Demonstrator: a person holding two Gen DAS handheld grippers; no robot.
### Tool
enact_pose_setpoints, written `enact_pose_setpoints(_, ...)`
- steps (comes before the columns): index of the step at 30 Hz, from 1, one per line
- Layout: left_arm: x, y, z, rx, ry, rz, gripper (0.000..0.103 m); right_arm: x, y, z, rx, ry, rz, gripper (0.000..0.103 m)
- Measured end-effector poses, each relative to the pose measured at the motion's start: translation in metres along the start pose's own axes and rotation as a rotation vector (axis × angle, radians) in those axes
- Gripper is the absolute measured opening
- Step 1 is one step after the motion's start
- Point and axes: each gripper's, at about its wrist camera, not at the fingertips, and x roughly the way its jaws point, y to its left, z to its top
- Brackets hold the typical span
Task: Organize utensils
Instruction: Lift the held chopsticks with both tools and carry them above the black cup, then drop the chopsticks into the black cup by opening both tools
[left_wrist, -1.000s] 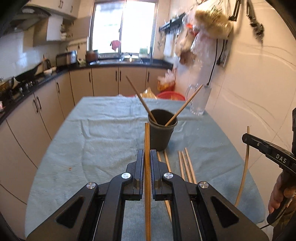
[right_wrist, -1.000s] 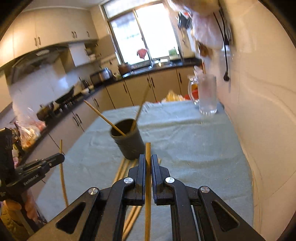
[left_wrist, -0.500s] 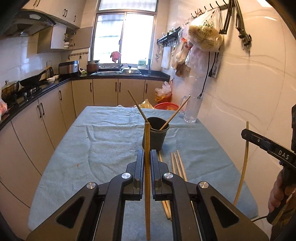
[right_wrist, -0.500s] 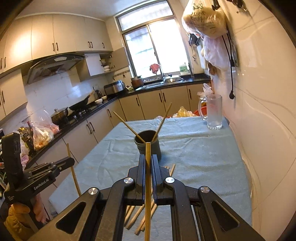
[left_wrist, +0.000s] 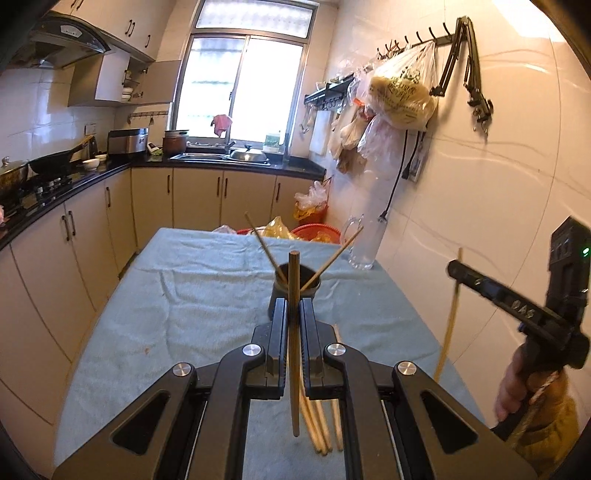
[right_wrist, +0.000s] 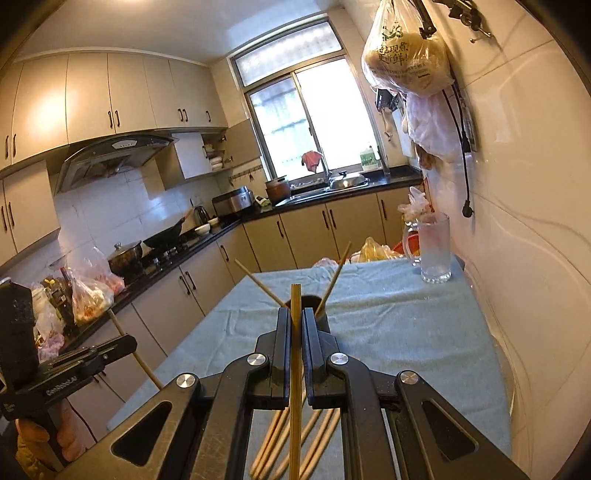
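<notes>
Two black two-finger grippers, each clamped on one slim wooden chopstick, above a table with a dark round cup.

The left gripper (left_wrist: 293, 314) pinches a brown chopstick (left_wrist: 294, 343) upright; the right gripper (right_wrist: 295, 325) pinches a yellowish chopstick (right_wrist: 295, 376). The dark cup (left_wrist: 311, 286) on the wrinkled blue cloth (left_wrist: 207, 291) holds two leaning chopsticks (left_wrist: 334, 254). About four loose pale chopsticks (left_wrist: 317, 424) lie just before the cup. One clear glass mug (right_wrist: 436, 251) stands behind it.

A glass jug (right_wrist: 434, 251) stands at the far right corner of the tabletop (right_wrist: 406, 325), which a pale blue cloth covers. A plastic bag (right_wrist: 406, 55), perhaps of bread, hangs on the tiled wall. A wok (left_wrist: 51, 162) sits on the stove.
</notes>
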Motion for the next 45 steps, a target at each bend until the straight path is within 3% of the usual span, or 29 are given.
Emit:
enact_pose_setpoints(6,0.02,0.003,0.046,-0.03,-0.019,-0.038,0.006,0.032,-0.003,0.03,0.022,-0.04,0.013,0.006)
enact_pose_setpoints(12,0.056,0.001,0.099,-0.033,-0.086,-0.018,0.006,0.077,0.005,0.074,0.027,-0.134,0.034,0.006)
enact_pose_setpoints(17,0.099,0.007,0.131,-0.074,-0.09,-0.001,0.006,0.117,0.016,0.106,-0.006,-0.223,-0.017,0.006)
enact_pose_setpoints(22,0.151,0.013,0.145,-0.108,-0.066,0.025,0.006,0.159,0.014,0.118,-0.016,-0.285,-0.105,0.006)
enact_pose_setpoints(30,0.21,0.02,0.131,-0.114,0.026,0.06,0.006,0.212,-0.01,0.108,0.026,-0.233,-0.147,0.006)
enact_pose_setpoints(36,0.204,0.023,0.127,-0.124,0.029,0.057,0.006,0.224,-0.013,0.093,0.015,-0.183,-0.145,0.009)
enact_pose_setpoints(39,0.189,0.023,0.129,-0.119,0.016,0.063,0.009,0.22,-0.016,0.094,0.026,-0.169,-0.15,0.026)
enact_pose_setpoints(41,0.175,0.023,0.128,-0.127,-0.002,0.062,0.024,0.212,-0.017,0.096,0.034,-0.175,-0.154,0.036)
enact_pose_setpoints(43,0.158,0.023,0.127,-0.138,-0.026,0.06,0.035,0.201,-0.015,0.099,0.035,-0.185,-0.158,0.036)
enact_pose_setpoints(45,0.136,0.02,0.125,-0.141,-0.056,0.06,0.04,0.188,-0.011,0.102,0.036,-0.191,-0.151,0.038)
